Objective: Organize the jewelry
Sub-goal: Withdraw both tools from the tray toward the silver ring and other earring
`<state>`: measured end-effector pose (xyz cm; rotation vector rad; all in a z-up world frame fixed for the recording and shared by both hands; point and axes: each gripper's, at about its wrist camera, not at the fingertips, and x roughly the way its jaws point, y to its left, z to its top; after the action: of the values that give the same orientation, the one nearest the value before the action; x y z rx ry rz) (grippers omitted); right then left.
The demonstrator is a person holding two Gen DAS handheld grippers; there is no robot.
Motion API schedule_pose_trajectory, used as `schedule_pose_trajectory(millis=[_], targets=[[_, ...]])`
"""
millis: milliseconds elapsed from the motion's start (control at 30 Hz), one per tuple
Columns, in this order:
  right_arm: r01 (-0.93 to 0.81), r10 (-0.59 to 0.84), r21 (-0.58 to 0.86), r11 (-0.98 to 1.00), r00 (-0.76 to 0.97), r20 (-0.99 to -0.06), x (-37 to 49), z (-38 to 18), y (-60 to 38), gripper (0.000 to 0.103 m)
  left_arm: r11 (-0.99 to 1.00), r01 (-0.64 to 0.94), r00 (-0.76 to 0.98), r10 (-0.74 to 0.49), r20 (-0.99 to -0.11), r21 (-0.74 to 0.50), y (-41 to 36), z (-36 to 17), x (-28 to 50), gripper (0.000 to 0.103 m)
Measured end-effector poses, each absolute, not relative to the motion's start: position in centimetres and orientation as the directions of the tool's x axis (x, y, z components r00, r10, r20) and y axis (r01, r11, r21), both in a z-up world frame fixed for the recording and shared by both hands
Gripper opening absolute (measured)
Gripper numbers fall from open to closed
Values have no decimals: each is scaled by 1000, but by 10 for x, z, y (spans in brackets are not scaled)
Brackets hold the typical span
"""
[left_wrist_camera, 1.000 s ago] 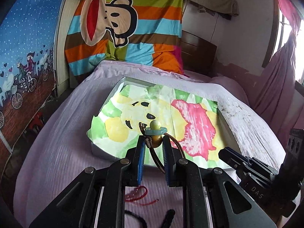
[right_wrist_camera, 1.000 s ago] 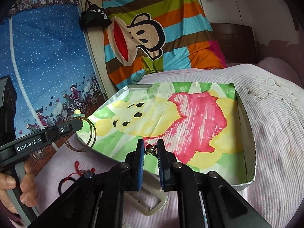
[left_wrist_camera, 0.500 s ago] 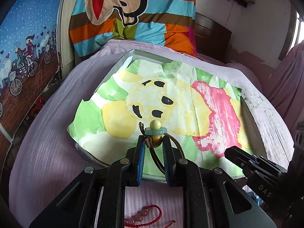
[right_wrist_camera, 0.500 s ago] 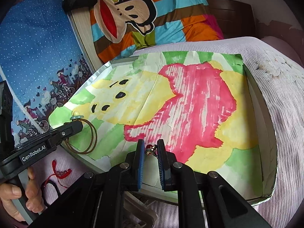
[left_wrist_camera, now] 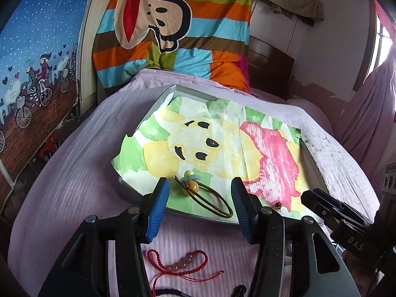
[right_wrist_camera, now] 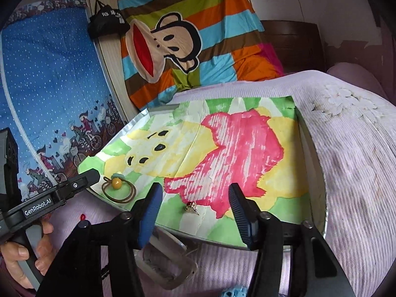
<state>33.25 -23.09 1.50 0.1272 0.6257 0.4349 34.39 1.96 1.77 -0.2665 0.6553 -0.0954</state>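
Observation:
A brown hair tie [left_wrist_camera: 213, 204] with a yellow bead and a teal clip lies on the painted paper in the shallow silver tray [left_wrist_camera: 173, 91]. My left gripper [left_wrist_camera: 200, 199] straddles it, jaws opening, and the blue pads do not touch it. A small gold ornament with a red stone [right_wrist_camera: 191, 207] rests on the paper between the fingers of my right gripper [right_wrist_camera: 195, 210], whose jaws are also opening and stand clear of it. The right wrist view also shows the hair tie [right_wrist_camera: 118, 189] beside the left gripper's tip.
A red beaded bracelet [left_wrist_camera: 183, 264] lies on the lilac bedspread in front of the tray. A clear plastic box [right_wrist_camera: 168, 259] sits under the right gripper. A striped monkey pillow [left_wrist_camera: 173, 24] stands behind the tray. A hand [right_wrist_camera: 19, 255] holds the left gripper's handle.
Both grippers were shut, the left on the hair tie and the right on the gold ornament. Both have opened, and the two pieces now lie on the paper in the tray.

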Motion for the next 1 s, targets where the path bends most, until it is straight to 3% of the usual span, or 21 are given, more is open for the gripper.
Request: schedule_pose_trajectory(millis=[133, 300, 400, 567, 733, 1000], targets=[[-354, 422, 230, 907, 783, -457, 299, 33, -245, 83, 963, -1, 830, -149, -537, -269, 20, 31, 313, 70], [-370, 424, 210, 905, 827, -369, 250, 52, -258, 103, 969, 36, 874, -149, -462, -244, 15, 49, 264, 80], [-378, 428, 205, 903, 838, -339, 222, 61, -262, 103, 976, 41, 897, -129, -423, -213, 12, 56, 232, 90], [-377, 417, 183, 908, 850, -321, 184, 67, -262, 103, 982, 52, 924, -117, -363, -184, 9, 67, 180, 91], [-387, 414, 146, 910, 859, -303, 150, 67, -257, 103, 984, 47, 941, -102, -323, -173, 9, 71, 135, 99], [-430, 432, 74, 900, 851, -300, 119, 56, -257, 103, 987, 40, 930, -94, -355, -156, 9, 55, 98, 99]])
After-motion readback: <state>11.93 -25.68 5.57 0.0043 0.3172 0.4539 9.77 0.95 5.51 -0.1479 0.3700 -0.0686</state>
